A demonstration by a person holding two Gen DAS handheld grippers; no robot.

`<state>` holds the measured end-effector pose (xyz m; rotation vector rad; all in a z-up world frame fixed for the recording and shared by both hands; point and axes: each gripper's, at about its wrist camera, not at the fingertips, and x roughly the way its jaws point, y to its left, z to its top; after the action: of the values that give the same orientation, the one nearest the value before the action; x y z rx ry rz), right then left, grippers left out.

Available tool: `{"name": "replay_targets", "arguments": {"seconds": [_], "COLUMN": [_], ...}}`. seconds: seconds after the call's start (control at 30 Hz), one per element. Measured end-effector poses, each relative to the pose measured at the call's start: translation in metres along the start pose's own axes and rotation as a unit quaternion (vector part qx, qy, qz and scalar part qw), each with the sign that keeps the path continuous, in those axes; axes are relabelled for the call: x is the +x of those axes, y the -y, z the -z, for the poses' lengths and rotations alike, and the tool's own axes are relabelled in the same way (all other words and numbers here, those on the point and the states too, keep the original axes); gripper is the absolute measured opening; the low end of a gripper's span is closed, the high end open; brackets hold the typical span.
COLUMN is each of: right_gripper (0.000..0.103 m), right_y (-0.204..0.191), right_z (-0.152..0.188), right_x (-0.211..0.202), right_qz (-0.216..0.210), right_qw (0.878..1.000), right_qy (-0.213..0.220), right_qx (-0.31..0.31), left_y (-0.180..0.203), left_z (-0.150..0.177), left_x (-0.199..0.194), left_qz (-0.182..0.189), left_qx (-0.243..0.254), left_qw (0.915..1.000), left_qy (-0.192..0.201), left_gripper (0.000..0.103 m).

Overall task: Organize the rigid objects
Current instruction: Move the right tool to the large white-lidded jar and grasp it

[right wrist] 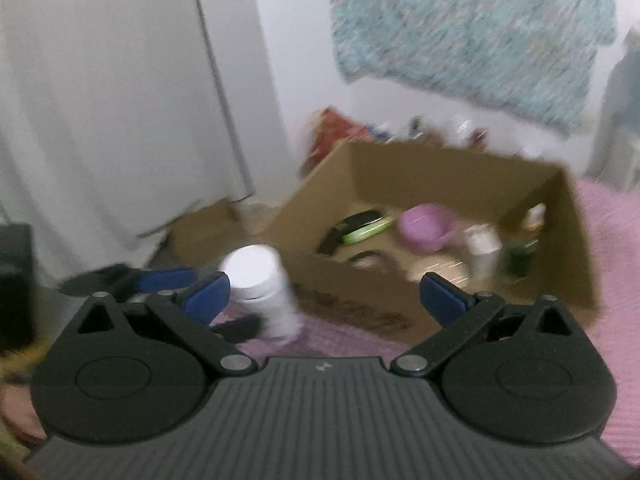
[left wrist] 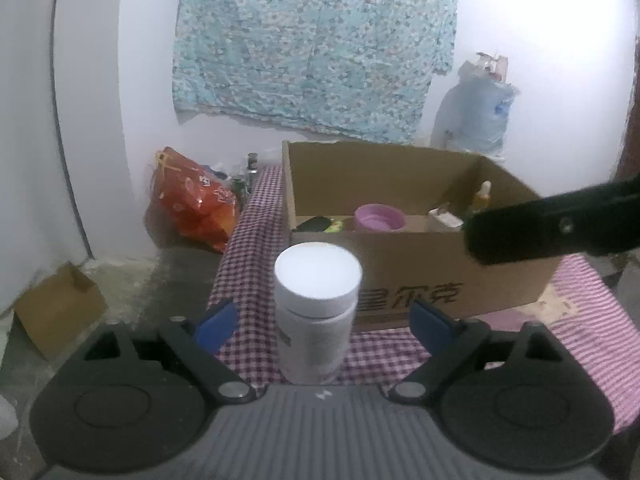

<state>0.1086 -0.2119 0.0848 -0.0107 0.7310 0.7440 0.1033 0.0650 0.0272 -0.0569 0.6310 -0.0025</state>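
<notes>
We are holding our left claw (left wrist: 320,322) spread wide, its blue fingers (left wrist: 218,326) flanking a white jar (left wrist: 316,312) without touching it. The jar is standing upright on the checked cloth (left wrist: 248,240), just before the cardboard box (left wrist: 420,272). Our right claw (right wrist: 324,292) is hanging released, gripping nothing, over the box's near edge; its view is blurred. A purple bowl (left wrist: 380,218) is sitting inside the box.

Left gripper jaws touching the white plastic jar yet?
Apart. In the left wrist view the left gripper has its jaws spread wide, with checked tablecloth visible on both sides of the white plastic jar.
</notes>
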Motion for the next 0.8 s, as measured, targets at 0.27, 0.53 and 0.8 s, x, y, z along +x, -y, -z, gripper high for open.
{"name": "replay_targets", "arguments": {"seconds": [0.27, 0.53, 0.8], "right_gripper": [0.101, 0.092, 0.056], "right_y": [-0.013, -0.011, -0.005], "right_z": [-0.002, -0.01, -0.008], "right_x": [0.048, 0.085, 0.096], "right_qz": [-0.048, -0.094, -0.103], "right_qw": [0.998, 0.993, 0.991], "right_qy": [-0.037, -0.043, -0.05], "right_qx": [0.026, 0.049, 0.069], "left_y": [-0.015, -0.024, -0.024], "left_z": [0.005, 0.01, 0.013], "left_x": [0.026, 0.033, 0.028], "left_qz": [0.004, 0.025, 0.029], "left_qx": [-0.013, -0.03, -0.039], "left_qw": [0.9998, 0.9992, 0.9988], "left_qy": [-0.014, -0.014, -0.008], "left_gripper": [0.076, 0.058, 0.055]}}
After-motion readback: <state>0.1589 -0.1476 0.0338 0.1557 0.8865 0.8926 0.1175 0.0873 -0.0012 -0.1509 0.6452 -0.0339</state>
